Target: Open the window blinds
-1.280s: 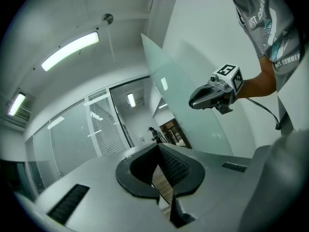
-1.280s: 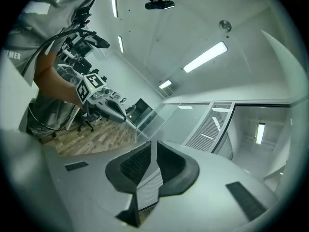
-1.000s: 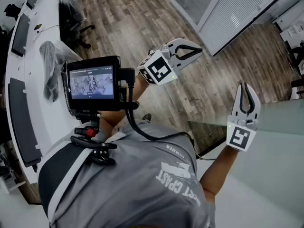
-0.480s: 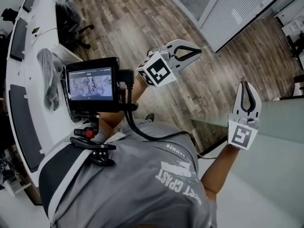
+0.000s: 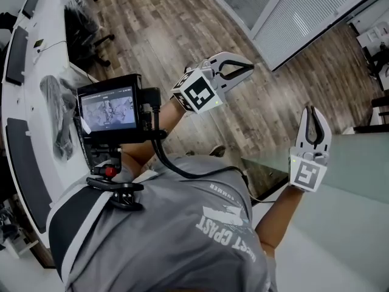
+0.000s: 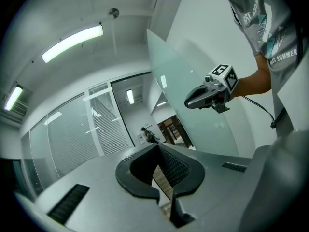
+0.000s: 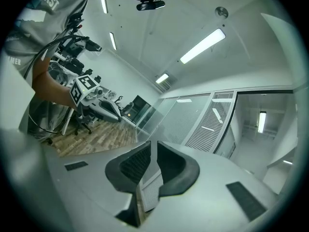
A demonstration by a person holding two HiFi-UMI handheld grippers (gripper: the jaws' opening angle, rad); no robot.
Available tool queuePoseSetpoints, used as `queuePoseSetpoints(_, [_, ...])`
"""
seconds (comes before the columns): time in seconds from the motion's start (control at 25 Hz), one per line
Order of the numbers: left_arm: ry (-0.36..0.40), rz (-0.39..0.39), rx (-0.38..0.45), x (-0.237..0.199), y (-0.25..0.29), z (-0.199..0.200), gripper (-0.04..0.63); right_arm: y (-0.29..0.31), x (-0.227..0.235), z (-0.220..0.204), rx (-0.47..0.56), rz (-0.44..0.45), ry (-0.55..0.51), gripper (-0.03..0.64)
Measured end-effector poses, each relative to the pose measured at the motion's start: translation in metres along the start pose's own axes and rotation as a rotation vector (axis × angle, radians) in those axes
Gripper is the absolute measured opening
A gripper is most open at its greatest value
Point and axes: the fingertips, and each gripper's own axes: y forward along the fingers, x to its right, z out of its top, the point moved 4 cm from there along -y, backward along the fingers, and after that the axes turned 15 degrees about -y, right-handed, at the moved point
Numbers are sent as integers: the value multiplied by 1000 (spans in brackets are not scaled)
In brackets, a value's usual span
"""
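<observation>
White slatted window blinds [image 5: 304, 17] hang shut behind a glass wall, far across the wooden floor; they also show as blinds [image 6: 108, 129] and blinds [image 7: 207, 127] in the gripper views. My left gripper [image 5: 248, 66] is raised in the air, pointing toward them, jaws shut on nothing. My right gripper [image 5: 312, 109] is held up to its right, also shut and empty. Both are well short of the blinds. The left gripper view looks past its jaws [image 6: 157, 146] at the right gripper [image 6: 190, 100]. The right gripper view looks past its jaws [image 7: 153, 146] at the left gripper [image 7: 113, 114].
A small monitor [image 5: 109, 108] sits on the person's chest rig. A long white desk [image 5: 9, 108] with keyboards runs along the left, with office chairs [image 5: 91, 29] nearby. A frosted glass panel [image 5: 358, 157] stands close on the right. A distant person [image 6: 145, 134] stands beyond a doorway.
Both grippers stay raised and shut in nearly the same places. The head view has drifted slightly, so the monitor and desk sit a little further left.
</observation>
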Motion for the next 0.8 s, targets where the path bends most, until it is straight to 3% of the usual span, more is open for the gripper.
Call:
queuePoseSetpoints(0.24, [-2, 12, -27, -18, 12, -21, 3, 31, 1, -18, 17, -1, 20, 37])
queuePoseSetpoints(0.4, [40, 9, -38, -29, 45, -27, 3, 59, 20, -47, 106, -23, -12, 37])
queuePoseSetpoints(0.52, [71, 21, -58, -64, 79, -31, 3, 108, 44, -82, 87, 3, 6, 37])
queuePoseSetpoints(0.8, [9, 59, -83, -149, 178, -53, 3, 212, 109, -151, 49, 25, 71, 37])
